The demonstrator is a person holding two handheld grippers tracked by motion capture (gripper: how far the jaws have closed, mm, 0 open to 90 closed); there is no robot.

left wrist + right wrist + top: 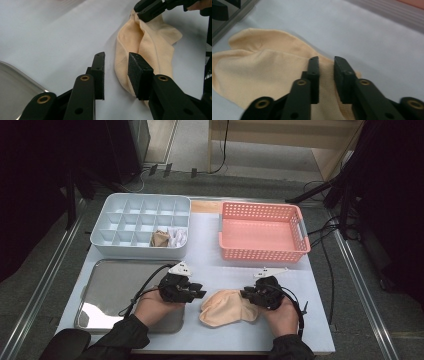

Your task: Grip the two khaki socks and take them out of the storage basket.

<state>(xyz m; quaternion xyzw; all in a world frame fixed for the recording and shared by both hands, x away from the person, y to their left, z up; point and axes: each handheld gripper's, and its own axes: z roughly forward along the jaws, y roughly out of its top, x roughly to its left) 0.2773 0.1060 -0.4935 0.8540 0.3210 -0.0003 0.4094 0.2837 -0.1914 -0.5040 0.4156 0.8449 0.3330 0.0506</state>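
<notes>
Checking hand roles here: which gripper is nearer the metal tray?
Left. The left gripper hovers just off the metal tray's right edge; the right gripper sits beyond the peach sock.

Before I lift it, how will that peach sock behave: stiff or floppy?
Probably floppy: the peach sock lies creased and folded flat on the table. It looks like thin knit, so likely light. It will probably drape from the right gripper and won't roll.

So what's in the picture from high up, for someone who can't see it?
A person's two claws, left claw and right claw, meet a peach sock on a pale table. Behind stand a white divided box, a pink basket and a metal tray.
</notes>
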